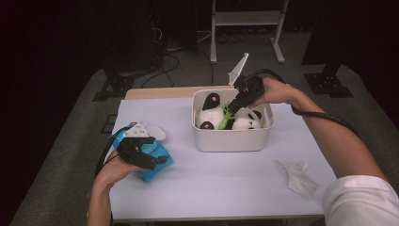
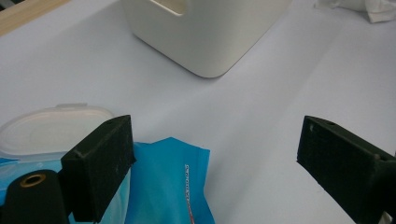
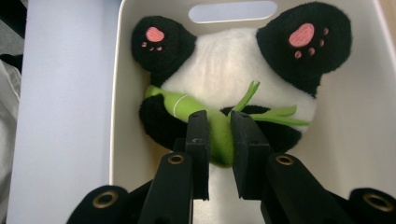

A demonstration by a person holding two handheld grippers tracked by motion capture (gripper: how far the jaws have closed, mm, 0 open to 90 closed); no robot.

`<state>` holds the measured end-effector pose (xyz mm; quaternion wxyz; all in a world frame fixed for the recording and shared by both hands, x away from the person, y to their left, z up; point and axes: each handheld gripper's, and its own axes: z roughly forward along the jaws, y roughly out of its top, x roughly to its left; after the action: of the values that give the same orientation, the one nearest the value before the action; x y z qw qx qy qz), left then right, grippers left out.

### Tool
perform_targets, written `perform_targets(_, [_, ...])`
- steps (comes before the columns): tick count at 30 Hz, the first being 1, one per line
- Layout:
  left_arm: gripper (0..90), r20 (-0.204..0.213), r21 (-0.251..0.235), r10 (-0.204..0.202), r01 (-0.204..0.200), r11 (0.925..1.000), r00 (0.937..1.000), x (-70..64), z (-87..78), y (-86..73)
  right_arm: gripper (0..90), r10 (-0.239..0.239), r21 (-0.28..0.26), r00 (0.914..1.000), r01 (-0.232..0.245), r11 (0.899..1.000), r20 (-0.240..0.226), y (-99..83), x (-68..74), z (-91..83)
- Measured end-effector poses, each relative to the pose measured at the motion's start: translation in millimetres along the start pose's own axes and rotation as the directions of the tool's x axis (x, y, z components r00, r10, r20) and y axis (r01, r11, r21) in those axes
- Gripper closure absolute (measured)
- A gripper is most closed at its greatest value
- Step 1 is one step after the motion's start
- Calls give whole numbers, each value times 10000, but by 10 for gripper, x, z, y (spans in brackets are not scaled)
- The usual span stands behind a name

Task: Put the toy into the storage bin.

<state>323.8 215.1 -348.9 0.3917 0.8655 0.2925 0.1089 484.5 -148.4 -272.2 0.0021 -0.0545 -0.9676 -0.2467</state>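
Note:
A plush panda (image 1: 211,113) (image 3: 233,70) lies in a white bin (image 1: 230,140) (image 3: 116,93), paws with pink pads up. It holds a green bamboo stalk (image 3: 219,130) (image 1: 227,117). My right gripper (image 3: 219,130) (image 1: 230,115) reaches into the bin, shut on the bamboo stalk. At the table's left, my left gripper (image 1: 155,157) (image 2: 215,158) stands open just above a blue wet-wipe pack (image 1: 157,165) (image 2: 173,182), its jaws wide apart with nothing between them. The pack's white lid (image 2: 46,128) (image 1: 155,132) is flipped open.
A crumpled white tissue (image 1: 296,175) (image 2: 373,9) lies on the pale table (image 1: 226,174) at the front right. A wooden strip (image 1: 174,92) runs along the table's far edge. Dark stands and cables are on the floor beyond.

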Motion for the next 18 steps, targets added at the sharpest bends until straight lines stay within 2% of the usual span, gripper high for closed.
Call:
perform_targets(6, [99, 9, 41, 150, -150, 9999, 9999, -4, -5, 6, 753, 143, -95, 9999, -144, 9999, -60, -29, -7, 85])
perform_targets(7, [100, 10, 13, 113, -113, 9999, 9999, -9, -3, 6, 712, 223, -202, 9997, -225, 9995, -87, -43, -14, 100])
perform_targets(9, [99, 25, -8, 106, -106, 9999, 9999, -14, -1, 5, 699, 349, -258, 9993, -351, 9991, -100, -54, -10, 94])
perform_targets(10, [99, 29, -17, 95, -95, 10000, 10000, -16, 0, 4, 667, 368, -443, 9993, -369, 9983, -35, -79, -9, 59])
perform_targets(12, [99, 49, -18, 108, -108, 9999, 9999, -20, 3, 1, 654, 438, -551, 9990, -439, 9975, -29, -95, -5, 35])
perform_targets(18, [99, 75, -7, 223, -223, 9998, 9997, -31, -2, 18, 605, 728, -1190, 9970, -690, 9905, 277, -215, 60, -191])
